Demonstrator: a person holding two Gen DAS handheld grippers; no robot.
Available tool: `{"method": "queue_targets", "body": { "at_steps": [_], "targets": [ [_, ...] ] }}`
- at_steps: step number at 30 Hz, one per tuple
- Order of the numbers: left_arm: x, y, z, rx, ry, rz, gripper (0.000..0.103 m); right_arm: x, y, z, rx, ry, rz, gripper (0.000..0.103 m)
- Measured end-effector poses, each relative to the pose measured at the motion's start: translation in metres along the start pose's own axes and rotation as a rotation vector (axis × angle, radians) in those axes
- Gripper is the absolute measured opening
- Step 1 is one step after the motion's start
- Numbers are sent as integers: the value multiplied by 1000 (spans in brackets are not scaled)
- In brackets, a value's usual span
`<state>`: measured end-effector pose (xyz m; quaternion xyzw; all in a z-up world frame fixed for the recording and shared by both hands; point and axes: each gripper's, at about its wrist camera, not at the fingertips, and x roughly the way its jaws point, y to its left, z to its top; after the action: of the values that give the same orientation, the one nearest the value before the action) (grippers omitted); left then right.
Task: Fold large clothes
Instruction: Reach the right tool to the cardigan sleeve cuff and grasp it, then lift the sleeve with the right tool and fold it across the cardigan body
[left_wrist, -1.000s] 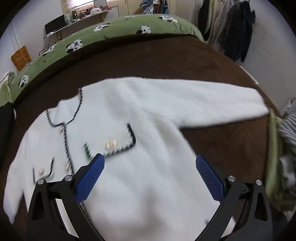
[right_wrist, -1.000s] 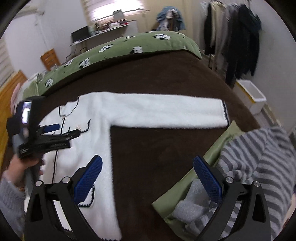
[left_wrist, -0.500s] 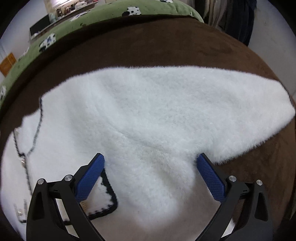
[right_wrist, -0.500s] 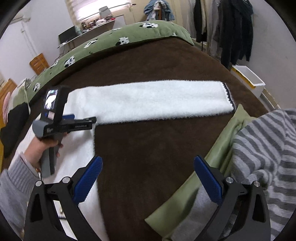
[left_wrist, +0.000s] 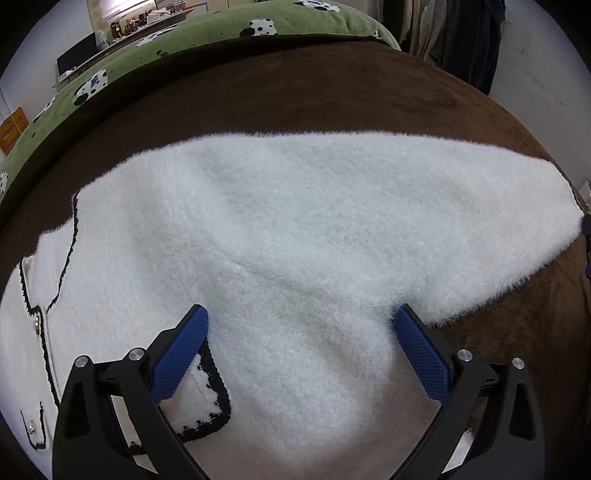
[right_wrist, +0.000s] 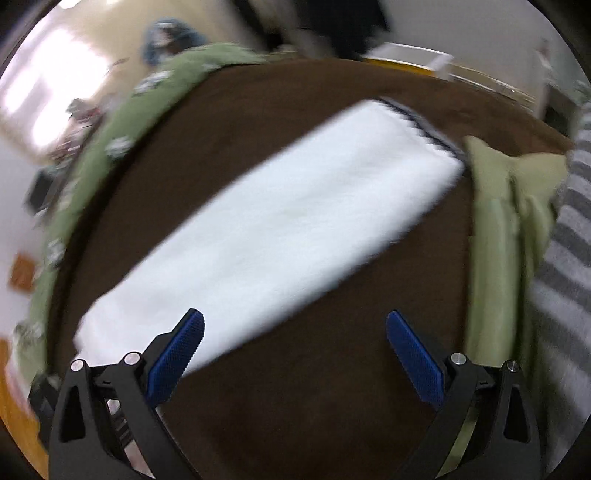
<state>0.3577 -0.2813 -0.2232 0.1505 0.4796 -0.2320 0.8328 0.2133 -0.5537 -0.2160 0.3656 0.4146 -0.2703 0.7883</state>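
Across the brown blanket (left_wrist: 332, 85) lies the white fuzzy cardigan (left_wrist: 280, 236), spread flat and face up, its black-trimmed pocket (left_wrist: 207, 398) toward 7 o'clock in the left wrist view and its sleeve (left_wrist: 461, 206) stretched out toward 3 o'clock. The left gripper (left_wrist: 299, 332) hangs low over the shoulder and armpit region with its jaws wide apart and nothing between them; whether the blue fingertips (left_wrist: 421, 350) touch the pile I cannot tell.

From the right wrist view, blurred by motion, the same sleeve (right_wrist: 280, 225) runs from 8 o'clock up to its dark-edged cuff (right_wrist: 417, 122) near 1 o'clock. The right gripper (right_wrist: 295, 343) is likewise spread open and empty, one finger over the sleeve's near edge, the other over bare blanket.

My judgement is that the sleeve fold is about to begin, and several things could spoil it. Thick, slippery fuzz could let a shallow pinch slide off mid-lift. A deep bite could catch the blanket along with the knit and drag both. The cuff lies just beside a green cloth (right_wrist: 495, 229) and a striped garment (right_wrist: 565, 236) at 3 o'clock, so a grab there may snag them. Uneven pulling between the two grippers would skew the body and wrinkle the front.
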Motion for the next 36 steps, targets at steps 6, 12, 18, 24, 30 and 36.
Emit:
{"method": "queue_targets", "body": {
  "at_steps": [6, 12, 18, 24, 30, 36],
  "targets": [
    [-1, 1, 0, 1, -5, 0, 98, 29, -5, 27, 52, -21, -110, 99],
    [-1, 0, 0, 2, -6, 0, 98, 45, -4, 61, 65, -46, -109, 99],
    [-2, 0, 0, 1, -11, 3, 98, 52, -2, 65, 67, -77, -93, 92],
    [-1, -1, -1, 1, -15, 5, 98, 39, -20, 64, 95, -133, -57, 18],
    [-1, -1, -1, -2, -15, 7, 98, 30, -22, 64, 98, -167, 44, 14],
    [-1, -1, 0, -5, -18, 8, 98, 10, -3, 68, 34, -200, 57, 13]
  ]
}}
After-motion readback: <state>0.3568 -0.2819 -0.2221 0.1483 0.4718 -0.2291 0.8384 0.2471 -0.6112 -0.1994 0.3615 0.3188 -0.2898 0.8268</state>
